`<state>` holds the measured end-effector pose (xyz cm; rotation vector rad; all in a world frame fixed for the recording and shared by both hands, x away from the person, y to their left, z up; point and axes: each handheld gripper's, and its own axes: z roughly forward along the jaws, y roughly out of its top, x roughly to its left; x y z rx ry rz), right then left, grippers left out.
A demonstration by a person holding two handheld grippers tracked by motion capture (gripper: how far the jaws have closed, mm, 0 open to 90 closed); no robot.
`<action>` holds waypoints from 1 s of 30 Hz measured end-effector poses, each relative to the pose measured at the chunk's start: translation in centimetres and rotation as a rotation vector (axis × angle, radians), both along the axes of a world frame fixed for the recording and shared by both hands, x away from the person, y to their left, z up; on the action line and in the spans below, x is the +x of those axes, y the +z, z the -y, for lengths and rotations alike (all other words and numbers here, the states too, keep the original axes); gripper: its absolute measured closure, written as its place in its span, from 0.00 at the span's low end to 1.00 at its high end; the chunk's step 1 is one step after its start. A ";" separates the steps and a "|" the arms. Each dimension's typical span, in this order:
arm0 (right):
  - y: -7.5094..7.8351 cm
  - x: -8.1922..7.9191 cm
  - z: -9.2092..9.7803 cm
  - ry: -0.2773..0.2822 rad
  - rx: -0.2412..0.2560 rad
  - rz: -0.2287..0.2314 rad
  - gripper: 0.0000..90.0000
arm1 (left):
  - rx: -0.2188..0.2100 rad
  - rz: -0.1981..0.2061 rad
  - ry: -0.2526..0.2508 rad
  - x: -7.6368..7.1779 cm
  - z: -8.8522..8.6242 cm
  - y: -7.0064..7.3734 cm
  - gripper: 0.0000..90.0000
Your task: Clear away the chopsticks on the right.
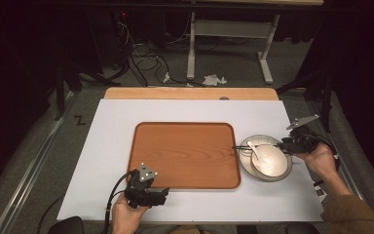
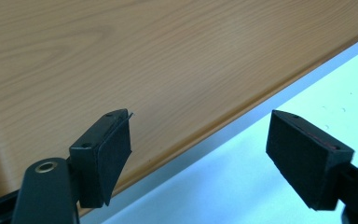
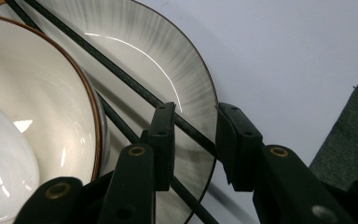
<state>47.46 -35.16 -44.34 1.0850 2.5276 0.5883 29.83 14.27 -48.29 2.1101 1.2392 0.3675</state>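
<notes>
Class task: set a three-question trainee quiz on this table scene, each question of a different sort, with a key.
1. True or false: the left claw stands open at the wooden tray's near edge.
2. What passes between the right claw's jaws? A) a spoon handle B) a black chopstick C) the tray's rim
3. Fill in: the white bowl sits on a grey-rimmed ___.
Key: 1 true; 2 B; 3 plate.
</notes>
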 end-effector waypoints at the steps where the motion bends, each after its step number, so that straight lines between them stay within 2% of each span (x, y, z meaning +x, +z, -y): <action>1: 0.0 0.0 0.0 0.000 0.000 0.000 0.76 | 0.000 0.000 0.000 0.0 0.0 0.0 0.25; 2: -0.3 0.5 -0.3 0.009 -0.016 -0.019 0.76 | 0.002 0.000 0.006 -0.1 -0.1 0.0 0.25; 5: -0.5 0.8 -0.7 0.027 -0.035 -0.029 0.77 | 0.004 0.002 0.009 -0.2 -0.2 0.0 0.25; 9: -0.6 1.0 -1.0 0.038 -0.031 -0.036 0.79 | 0.003 -0.001 0.015 -0.3 -0.3 0.0 0.25; 14: -0.5 1.1 -1.5 0.078 -0.035 -0.051 0.84 | 0.007 -0.001 0.017 -0.3 -0.3 0.0 0.25; 17: -0.5 1.1 -1.5 0.090 -0.039 -0.044 0.85 | 0.007 -0.005 0.015 -0.3 -0.3 -0.1 0.25; 20: -0.5 1.1 -1.6 0.084 -0.039 -0.061 0.86 | 0.009 -0.004 0.014 -0.3 -0.3 -0.1 0.25; 25: -0.6 1.3 -1.6 0.104 -0.042 -0.047 0.89 | 0.007 0.002 0.016 -0.3 -0.4 0.0 0.25; 30: -0.6 1.6 -1.8 0.120 -0.064 -0.059 0.90 | 0.008 0.002 0.016 -0.3 -0.4 0.0 0.25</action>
